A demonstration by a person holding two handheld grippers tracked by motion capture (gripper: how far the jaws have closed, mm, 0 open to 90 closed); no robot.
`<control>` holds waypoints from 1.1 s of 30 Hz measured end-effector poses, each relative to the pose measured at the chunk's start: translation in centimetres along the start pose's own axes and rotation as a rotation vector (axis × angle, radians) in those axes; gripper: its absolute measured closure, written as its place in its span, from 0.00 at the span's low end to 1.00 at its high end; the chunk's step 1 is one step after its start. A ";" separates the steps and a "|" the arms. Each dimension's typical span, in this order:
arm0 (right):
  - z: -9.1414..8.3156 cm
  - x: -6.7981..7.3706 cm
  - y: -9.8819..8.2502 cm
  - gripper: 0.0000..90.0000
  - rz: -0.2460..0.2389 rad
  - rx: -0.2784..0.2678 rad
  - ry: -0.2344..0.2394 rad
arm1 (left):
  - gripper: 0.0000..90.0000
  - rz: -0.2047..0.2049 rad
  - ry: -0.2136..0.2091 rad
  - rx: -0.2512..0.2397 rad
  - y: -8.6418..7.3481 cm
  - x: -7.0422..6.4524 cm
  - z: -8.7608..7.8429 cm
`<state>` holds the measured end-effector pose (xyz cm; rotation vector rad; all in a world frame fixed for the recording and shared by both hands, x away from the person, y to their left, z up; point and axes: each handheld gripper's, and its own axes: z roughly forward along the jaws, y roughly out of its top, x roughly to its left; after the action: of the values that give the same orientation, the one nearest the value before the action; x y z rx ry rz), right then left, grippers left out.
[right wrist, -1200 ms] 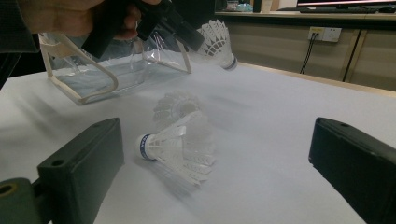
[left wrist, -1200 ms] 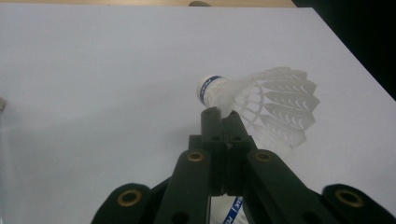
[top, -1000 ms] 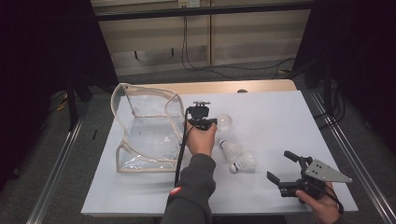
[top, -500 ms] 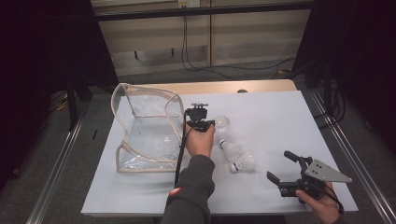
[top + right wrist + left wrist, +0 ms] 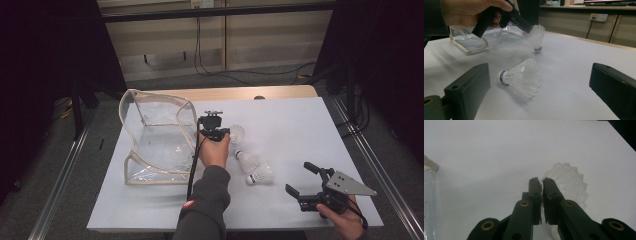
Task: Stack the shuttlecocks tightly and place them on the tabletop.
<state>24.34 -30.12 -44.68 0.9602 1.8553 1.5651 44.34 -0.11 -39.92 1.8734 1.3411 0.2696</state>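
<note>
While the left tool pinches the feather rim of a shuttlecock between nearly closed jaws, the clear pouch stands open just to its left on the desk. The held shuttlecock hangs cork down, skirt up, so the likely carry runs sideways toward the pouch mouth. Two more shuttlecocks lie on their sides between both hands, nearer the right tool, whose jaws are spread wide and empty.
</note>
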 end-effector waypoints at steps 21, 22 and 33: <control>0.0 -0.1 0.0 0.03 0.002 -0.002 -0.001 | 0.94 0.027 0.018 -0.099 0.1 -0.2 1.2; 0.0 -0.1 0.0 0.03 0.002 -0.002 -0.002 | 0.94 0.027 0.019 -0.099 0.1 -0.2 1.2; -0.1 -0.1 0.0 0.03 0.004 0.000 -0.001 | 1.00 0.034 0.057 -0.098 0.6 0.1 0.0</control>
<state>24.32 -30.21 -44.69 0.9655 1.8536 1.5670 44.77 -0.10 -39.55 1.8199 1.3117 0.4022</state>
